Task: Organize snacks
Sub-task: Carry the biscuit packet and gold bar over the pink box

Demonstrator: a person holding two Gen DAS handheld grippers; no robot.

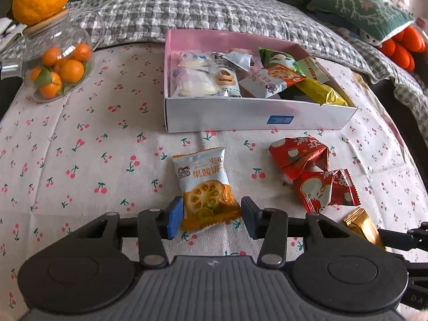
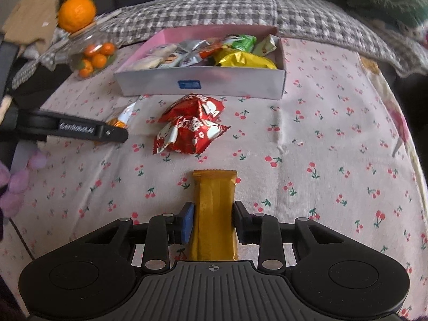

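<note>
Tablecloth (image 1: 80,160): pale fabric printed with small red cherries.
Box (image 1: 256,119): white outside, pink inside, open-topped, full of mixed wrapped snacks.
Red packets (image 2: 191,125): two crinkled wrappers with white apple shapes, touching, near the box front.
Biscuit packet (image 1: 206,187): white and orange, flat on the cloth; the left gripper (image 1: 211,218) is clenched on its lower end.
Gold bar (image 2: 215,214): long plain golden wrapper, lying lengthwise; the right gripper (image 2: 214,223) pinches its sides.

Biscuit packet (image 1: 204,187), gold bar (image 2: 215,214), flat on cloth
</note>
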